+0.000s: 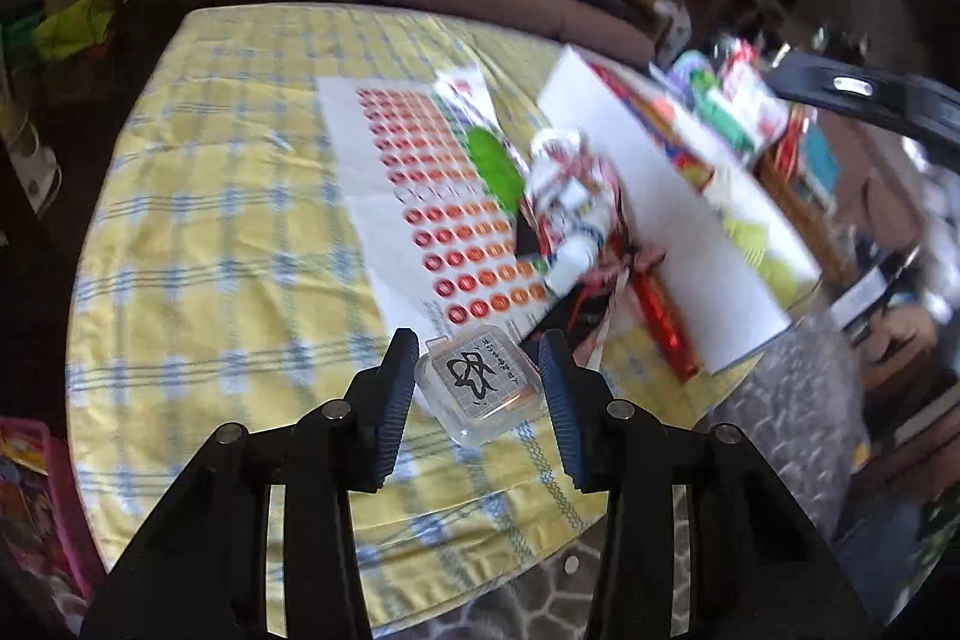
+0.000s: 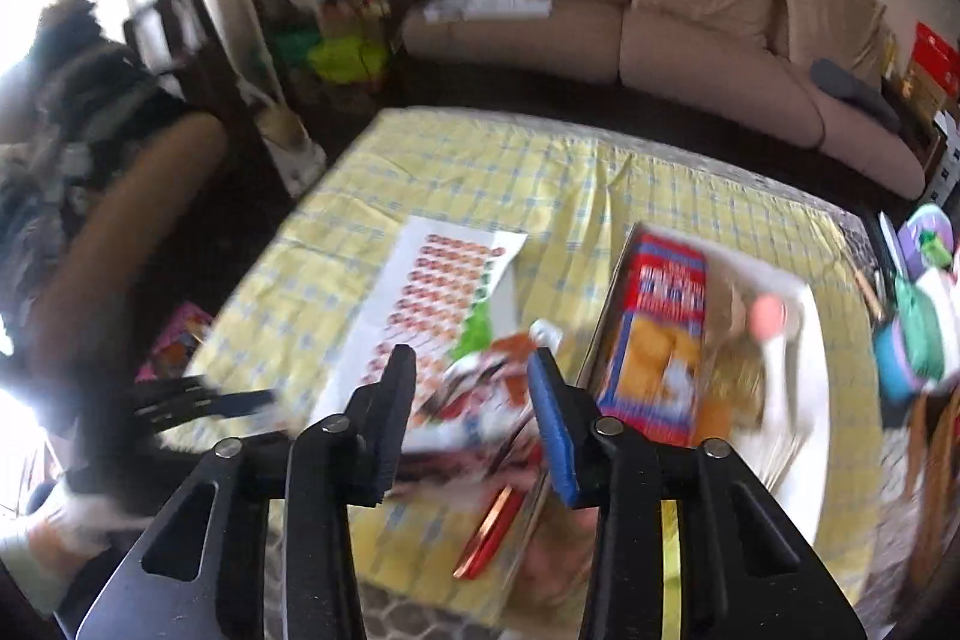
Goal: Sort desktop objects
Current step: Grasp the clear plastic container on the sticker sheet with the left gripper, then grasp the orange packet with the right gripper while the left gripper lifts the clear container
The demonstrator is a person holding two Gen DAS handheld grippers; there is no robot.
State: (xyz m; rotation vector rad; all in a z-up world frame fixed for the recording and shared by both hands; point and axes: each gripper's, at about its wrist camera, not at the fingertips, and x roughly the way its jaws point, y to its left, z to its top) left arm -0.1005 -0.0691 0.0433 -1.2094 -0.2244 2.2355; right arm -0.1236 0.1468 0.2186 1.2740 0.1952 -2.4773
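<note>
My left gripper [image 1: 479, 364] is shut on a small clear plastic box with a black figure on its label [image 1: 477, 382], held above the near edge of the yellow checked table [image 1: 210, 232]. A sticker sheet with red and orange dots [image 1: 438, 220] lies ahead, with a green piece [image 1: 495, 166] and a white bottle in crumpled wrappers [image 1: 570, 202] beside it. My right gripper [image 2: 471, 370] is open and empty above the wrappers [image 2: 480, 388]. A red and blue box [image 2: 660, 340] lies just right of it on a white board [image 2: 798, 370]. A red pen [image 2: 489, 532] lies below.
A brown sofa [image 2: 660, 16] stands behind the table. Cluttered shelves and bags [image 2: 336, 10] fill the far left corner. A pink bin [image 1: 36, 508] sits by the table's left side. More packets and a dark handle [image 1: 870, 100] crowd the right edge.
</note>
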